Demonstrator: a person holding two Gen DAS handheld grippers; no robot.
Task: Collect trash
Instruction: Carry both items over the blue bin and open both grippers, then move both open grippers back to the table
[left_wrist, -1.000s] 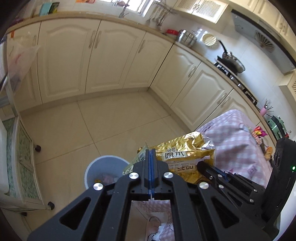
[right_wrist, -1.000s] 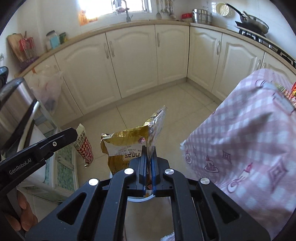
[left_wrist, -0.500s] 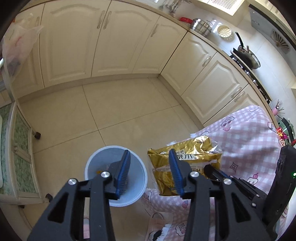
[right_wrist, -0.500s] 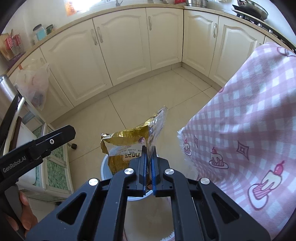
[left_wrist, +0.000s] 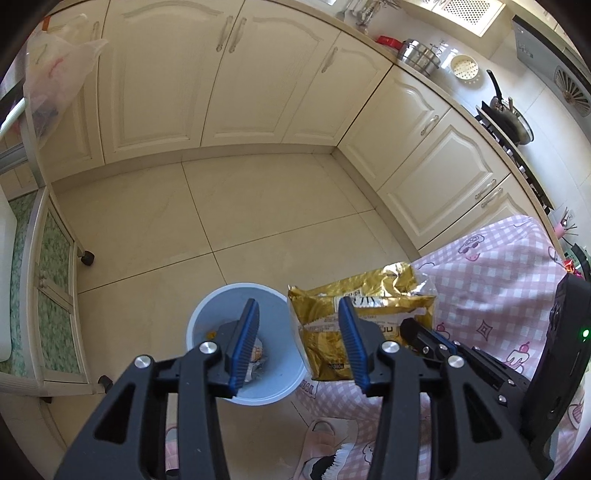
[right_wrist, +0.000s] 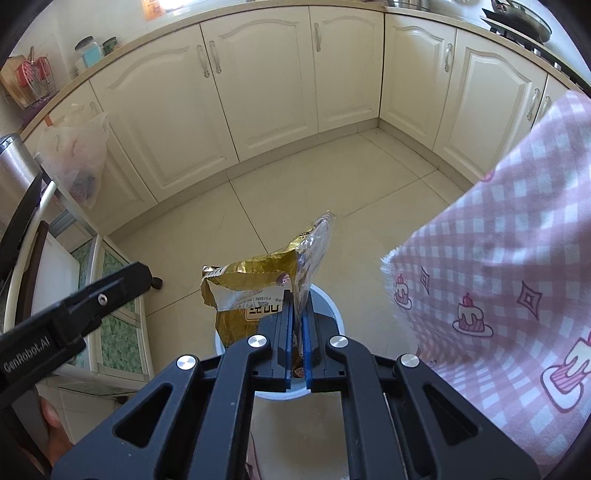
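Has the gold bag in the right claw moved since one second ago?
Yes. The gold bag, shut in the right claw, came down over the white bin, whose rim now shows beyond it.

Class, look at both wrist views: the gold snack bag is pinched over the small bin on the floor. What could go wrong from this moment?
1. The gold bag looks about as wide as the bin mouth; in the left view it hangs toward the rim, so on release it may catch or fall onto the floor.
2. The right gripper pinches only one edge, so the bag could swing or slip.
3. The open left gripper hangs over the bin and might block the drop.
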